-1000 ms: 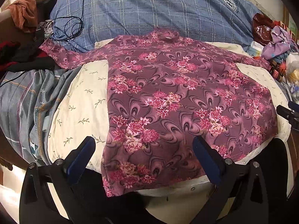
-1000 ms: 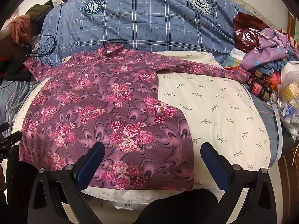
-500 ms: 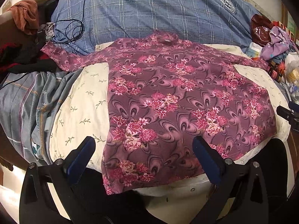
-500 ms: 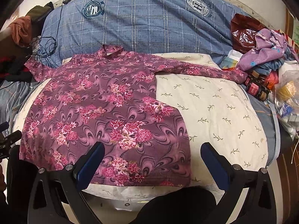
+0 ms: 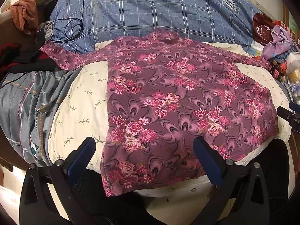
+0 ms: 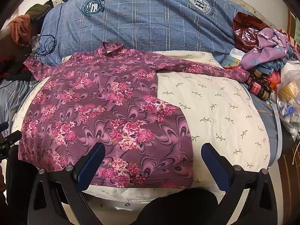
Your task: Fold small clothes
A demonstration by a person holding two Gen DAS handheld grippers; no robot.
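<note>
A purple long-sleeved shirt with pink flowers (image 5: 168, 101) lies spread flat on a cream leaf-print pad (image 5: 80, 108), collar away from me and both sleeves stretched out sideways. It also shows in the right wrist view (image 6: 105, 112). My left gripper (image 5: 144, 159) is open and empty, above the shirt's near hem at its left corner. My right gripper (image 6: 152, 165) is open and empty, above the hem's right corner. Each gripper's tip shows at the edge of the other's view.
A blue plaid quilt (image 6: 150, 24) lies behind the shirt. Grey bedding (image 5: 24, 112), a black cable (image 5: 69, 28) and piled clothes sit at the left. Purple cloth (image 6: 270, 50), dark jars (image 6: 258, 86) and plastic bags (image 6: 288, 97) crowd the right edge.
Both grippers have drawn back slightly toward me and tilted down a little, so the shirt sits a bit lower and farther in view. The shirt has not moved. Both stay open.
</note>
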